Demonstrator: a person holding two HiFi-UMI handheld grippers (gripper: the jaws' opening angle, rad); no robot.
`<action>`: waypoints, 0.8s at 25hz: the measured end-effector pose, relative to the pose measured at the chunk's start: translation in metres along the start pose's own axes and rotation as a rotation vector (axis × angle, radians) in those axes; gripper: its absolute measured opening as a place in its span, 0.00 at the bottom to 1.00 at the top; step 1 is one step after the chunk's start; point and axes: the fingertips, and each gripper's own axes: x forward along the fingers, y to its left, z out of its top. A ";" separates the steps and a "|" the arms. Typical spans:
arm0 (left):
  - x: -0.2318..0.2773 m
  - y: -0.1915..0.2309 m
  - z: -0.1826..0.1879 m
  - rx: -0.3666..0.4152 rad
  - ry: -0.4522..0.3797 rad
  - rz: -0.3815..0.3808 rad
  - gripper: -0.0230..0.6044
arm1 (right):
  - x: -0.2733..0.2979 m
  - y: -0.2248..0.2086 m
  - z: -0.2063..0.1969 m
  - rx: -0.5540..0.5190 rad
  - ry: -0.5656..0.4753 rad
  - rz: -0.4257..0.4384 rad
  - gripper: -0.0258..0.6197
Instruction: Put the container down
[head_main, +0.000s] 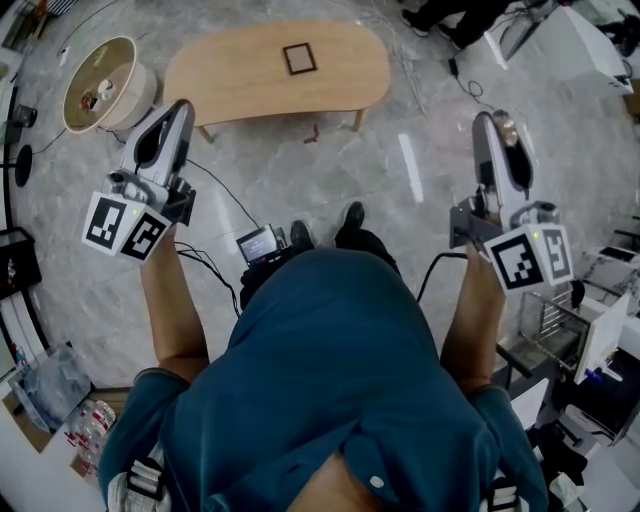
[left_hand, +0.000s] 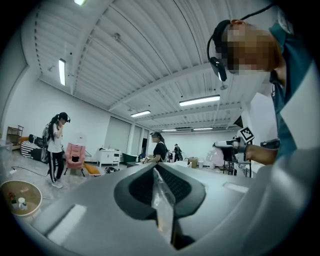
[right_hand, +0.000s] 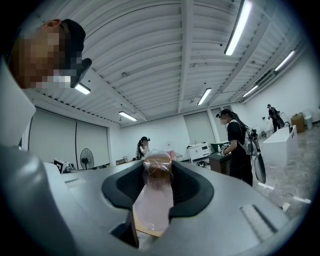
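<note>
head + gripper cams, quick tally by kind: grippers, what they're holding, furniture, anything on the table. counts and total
Grippers: 2 (left gripper, right gripper)
Held things: 2 (thin clear plastic in the left, brown-topped clear-wrapped item in the right)
Wooden table: 1
Square frame on it: 1
Round cream stand: 1
Total: 7

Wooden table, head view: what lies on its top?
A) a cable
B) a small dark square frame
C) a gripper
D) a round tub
B: only a small dark square frame lies on the wooden table; the round tub stands on the floor beside it.
</note>
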 end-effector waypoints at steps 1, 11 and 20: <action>0.002 0.000 0.001 0.003 0.000 0.005 0.03 | 0.003 -0.004 -0.001 0.003 0.000 0.003 0.27; 0.038 0.001 0.009 0.027 0.023 0.097 0.04 | 0.047 -0.054 0.004 0.036 0.011 0.089 0.27; 0.078 -0.025 0.013 0.047 0.021 0.186 0.04 | 0.074 -0.113 0.013 0.051 0.023 0.177 0.27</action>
